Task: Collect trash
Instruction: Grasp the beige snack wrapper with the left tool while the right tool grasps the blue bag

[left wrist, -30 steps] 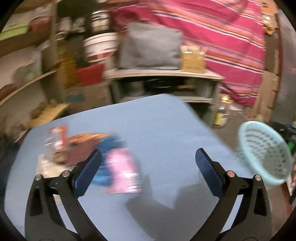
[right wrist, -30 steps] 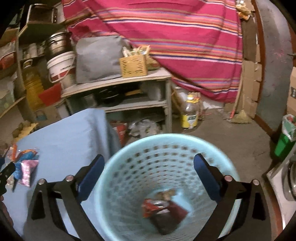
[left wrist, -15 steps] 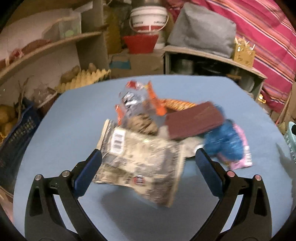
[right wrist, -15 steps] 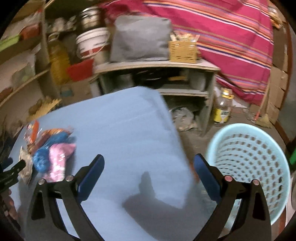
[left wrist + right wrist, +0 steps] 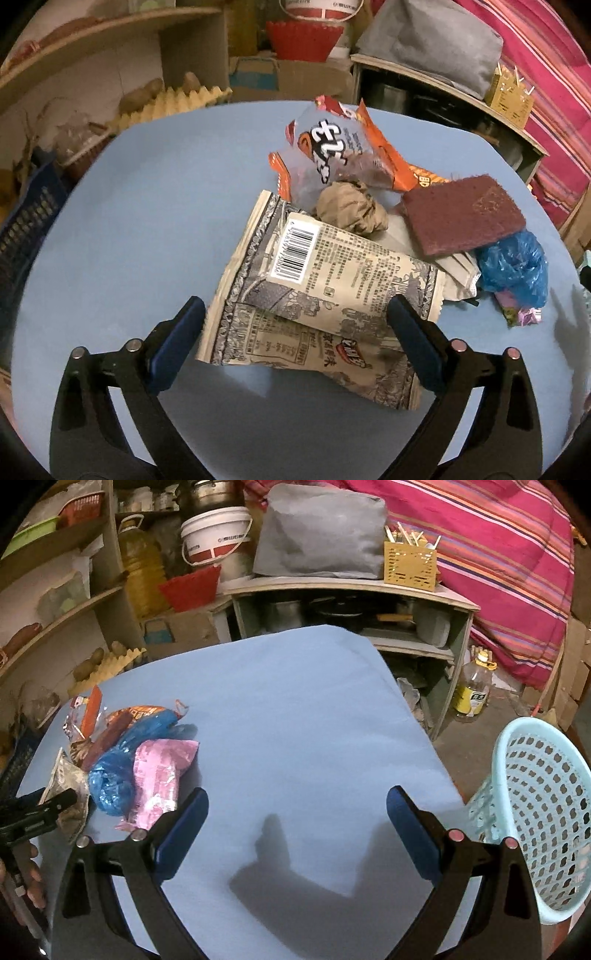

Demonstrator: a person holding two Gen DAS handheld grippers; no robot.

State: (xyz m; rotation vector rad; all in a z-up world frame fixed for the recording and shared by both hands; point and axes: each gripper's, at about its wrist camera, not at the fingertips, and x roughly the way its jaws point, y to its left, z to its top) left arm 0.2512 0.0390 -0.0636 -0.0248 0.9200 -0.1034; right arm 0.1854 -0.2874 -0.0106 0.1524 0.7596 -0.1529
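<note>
A pile of trash lies on the blue table (image 5: 140, 206). Nearest is a beige printed snack bag (image 5: 325, 291), with a crumpled brown paper ball (image 5: 351, 210), an orange and clear wrapper (image 5: 332, 147), a maroon pad (image 5: 465, 218), a blue plastic bag (image 5: 517, 266) and a pink wrapper (image 5: 162, 775) behind it. My left gripper (image 5: 295, 332) is open, its fingers either side of the beige bag's near end. My right gripper (image 5: 295, 819) is open and empty over bare table, right of the pile. The light blue trash basket (image 5: 535, 812) stands off the table's right edge.
Wooden shelves (image 5: 332, 587) with pots, a grey bag (image 5: 321, 531) and a yellow box (image 5: 410, 565) stand behind the table. A white bucket (image 5: 214, 535) and red bowl (image 5: 188, 587) sit at the back left. A bottle (image 5: 472, 686) stands on the floor.
My left gripper has swung left and closed in on the trash pile, now straddling the beige bag. My right gripper has turned from above the basket to over the table.
</note>
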